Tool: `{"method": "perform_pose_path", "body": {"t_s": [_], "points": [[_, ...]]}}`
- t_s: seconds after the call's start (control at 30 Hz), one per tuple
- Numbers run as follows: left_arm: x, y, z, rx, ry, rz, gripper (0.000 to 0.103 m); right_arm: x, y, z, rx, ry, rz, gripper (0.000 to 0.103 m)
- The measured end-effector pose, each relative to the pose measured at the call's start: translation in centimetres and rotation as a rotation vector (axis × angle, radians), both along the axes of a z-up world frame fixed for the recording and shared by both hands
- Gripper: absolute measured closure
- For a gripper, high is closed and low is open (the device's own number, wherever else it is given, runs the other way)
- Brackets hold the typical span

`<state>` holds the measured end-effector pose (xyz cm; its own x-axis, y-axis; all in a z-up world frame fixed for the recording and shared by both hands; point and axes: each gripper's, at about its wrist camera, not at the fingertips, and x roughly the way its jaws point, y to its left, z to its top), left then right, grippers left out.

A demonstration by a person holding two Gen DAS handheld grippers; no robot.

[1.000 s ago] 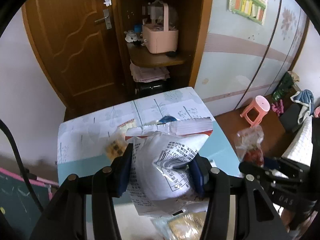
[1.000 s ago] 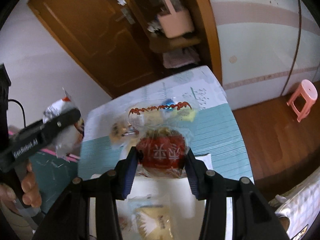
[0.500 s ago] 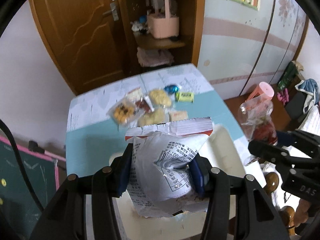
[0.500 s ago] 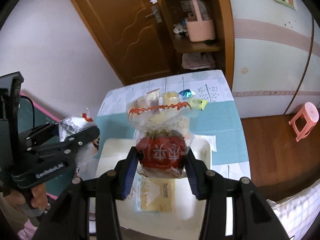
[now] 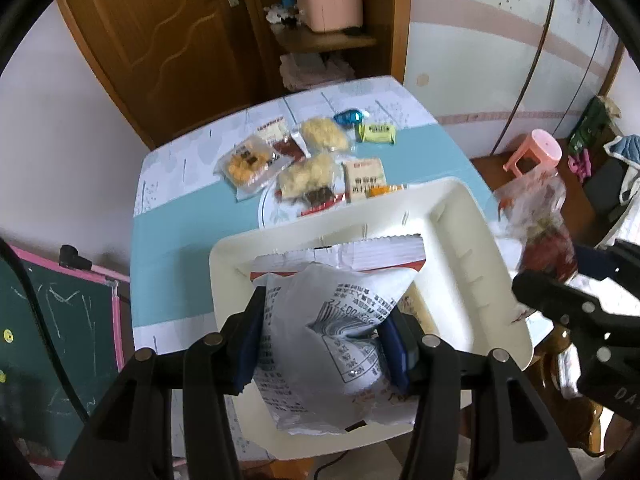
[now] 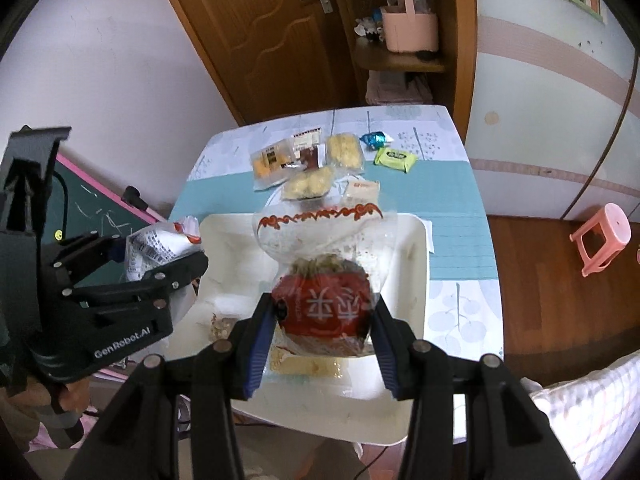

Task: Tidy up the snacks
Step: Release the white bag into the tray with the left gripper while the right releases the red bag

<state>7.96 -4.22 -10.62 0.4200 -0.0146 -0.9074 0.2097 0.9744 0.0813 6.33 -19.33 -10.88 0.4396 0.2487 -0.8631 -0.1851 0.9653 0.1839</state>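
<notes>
Right now both grippers are loaded: the left gripper (image 5: 324,340) is clenched on a white printed snack bag (image 5: 332,328), and the right gripper (image 6: 320,320) is clamped on a clear bag with a red label (image 6: 322,308). Each bag hangs above the cream bin (image 5: 472,240) at the near end of the table (image 5: 176,216), not yet set down. Beyond the bin, a cluster of small packets (image 5: 304,164) lies loose on the tabletop, along with a green packet (image 5: 376,134) and a blue wrapper (image 5: 348,117). I'd judge this the dropping-in step: next, lower each bag into the bin, let go, then reach for the loose packets.
</notes>
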Motion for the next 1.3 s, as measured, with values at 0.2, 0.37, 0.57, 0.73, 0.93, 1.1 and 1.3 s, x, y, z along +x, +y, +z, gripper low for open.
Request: {"method": "perform_pose_path", "body": {"t_s": [0.2,0.37,0.57,0.73,0.93,1.1,1.3], "points": [[-0.5,0.4,-1.0,0.022,0.033,0.004,0.051,-0.2,0.4,-0.7,-0.019,0.025,0.004,0.053],[-0.7,1.0,-1.7,-0.010,0.087,0.024,0.030,-0.3,0.6,-1.1,-0.023,0.048,-0.001,0.052],[-1.0,1.6,-2.2,-0.066,0.131,0.038,0.014,-0.6,1.2,-0.9,-0.052,0.041,-0.002,0.049],[-1.3,2.3,-2.1,-0.071,0.138,0.065,0.012,-1.1,1.6,-0.1,-0.073,0.007,-0.001,0.046],[-1.4,2.7,-2.1,-0.080,0.138,0.079,0.009,-1.6,1.7,0.6,-0.075,-0.021,-0.002,0.046],[-1.5,2.8,-2.0,-0.085,0.140,0.080,0.008,-1.8,1.6,0.8,-0.075,-0.030,-0.006,0.046],[-1.6,3.0,-1.7,-0.082,0.121,0.082,0.005,-1.9,1.4,1.2,-0.069,-0.042,-0.017,0.046]]}}
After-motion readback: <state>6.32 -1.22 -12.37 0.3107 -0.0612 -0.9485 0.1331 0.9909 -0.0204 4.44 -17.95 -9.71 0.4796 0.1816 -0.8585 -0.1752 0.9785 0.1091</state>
